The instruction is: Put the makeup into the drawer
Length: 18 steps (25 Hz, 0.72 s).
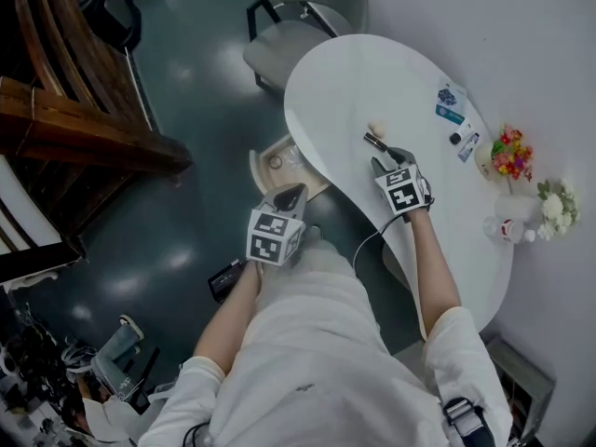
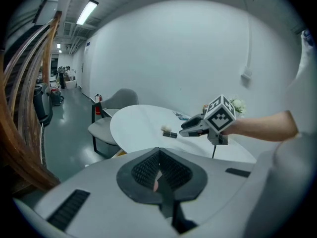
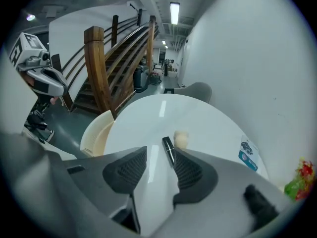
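Right gripper [image 1: 386, 161] over white table [image 1: 372, 73]

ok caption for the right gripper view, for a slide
Right gripper, fingers apart, poised at a black makeup tube on the white table, cream drawer open to the left.

Ones and twos, by my count.

There was one white table [image 1: 372, 73], one drawer [image 1: 253, 168] standing open under its edge, one grey chair [image 1: 307, 17] and one wooden staircase [image 1: 84, 128]. I counted two tongs, the left tongs [image 1: 291, 194] and the right tongs [image 1: 384, 161]. On the table lay one dark tube [image 1: 375, 142] and one cream lump [image 1: 377, 128], with two flower bunches, a bright bunch [image 1: 511, 152] and a white bunch [image 1: 556, 205]. One small pinkish thing [image 2: 155, 182] showed between the left pads.
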### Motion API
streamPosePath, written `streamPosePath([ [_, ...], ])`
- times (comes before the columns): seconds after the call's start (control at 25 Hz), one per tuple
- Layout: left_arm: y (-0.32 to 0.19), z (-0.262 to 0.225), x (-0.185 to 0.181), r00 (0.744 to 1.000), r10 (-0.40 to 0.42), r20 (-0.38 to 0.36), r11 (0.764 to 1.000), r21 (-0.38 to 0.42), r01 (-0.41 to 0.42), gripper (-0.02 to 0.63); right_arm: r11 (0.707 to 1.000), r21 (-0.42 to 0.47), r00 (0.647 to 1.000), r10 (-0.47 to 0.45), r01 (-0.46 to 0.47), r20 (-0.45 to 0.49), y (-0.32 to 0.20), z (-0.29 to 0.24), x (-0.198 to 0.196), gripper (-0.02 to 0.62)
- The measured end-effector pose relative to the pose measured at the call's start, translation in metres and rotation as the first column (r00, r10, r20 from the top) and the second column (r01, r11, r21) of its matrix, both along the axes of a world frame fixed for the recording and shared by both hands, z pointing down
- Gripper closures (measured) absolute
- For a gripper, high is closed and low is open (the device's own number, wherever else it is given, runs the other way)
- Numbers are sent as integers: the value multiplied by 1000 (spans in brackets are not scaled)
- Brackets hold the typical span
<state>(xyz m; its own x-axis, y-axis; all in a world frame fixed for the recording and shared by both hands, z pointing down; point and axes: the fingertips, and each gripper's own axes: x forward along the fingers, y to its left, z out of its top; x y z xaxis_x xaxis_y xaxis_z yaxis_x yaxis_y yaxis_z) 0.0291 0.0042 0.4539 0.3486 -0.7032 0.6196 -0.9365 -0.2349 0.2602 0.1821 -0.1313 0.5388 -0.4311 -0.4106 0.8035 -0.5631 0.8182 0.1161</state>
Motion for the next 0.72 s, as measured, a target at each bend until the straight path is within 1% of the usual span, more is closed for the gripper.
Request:
streamPosePath([
  [0.2,2,9,-9,1000,-27,-5,999,-31,26,597,998,-50,998,-30,27,-63,-24,26,-3,414],
  [0.44,3,20,-19,998,-57,-11,996,-66,56,597,992,-110,991,-69,56,-115,-35,56,-8,414],
  [0.72,1,30,-26,997,-71,-16,994,-86,70,597,988,-145,988,-76,56,-136,-39,75,-10,416],
])
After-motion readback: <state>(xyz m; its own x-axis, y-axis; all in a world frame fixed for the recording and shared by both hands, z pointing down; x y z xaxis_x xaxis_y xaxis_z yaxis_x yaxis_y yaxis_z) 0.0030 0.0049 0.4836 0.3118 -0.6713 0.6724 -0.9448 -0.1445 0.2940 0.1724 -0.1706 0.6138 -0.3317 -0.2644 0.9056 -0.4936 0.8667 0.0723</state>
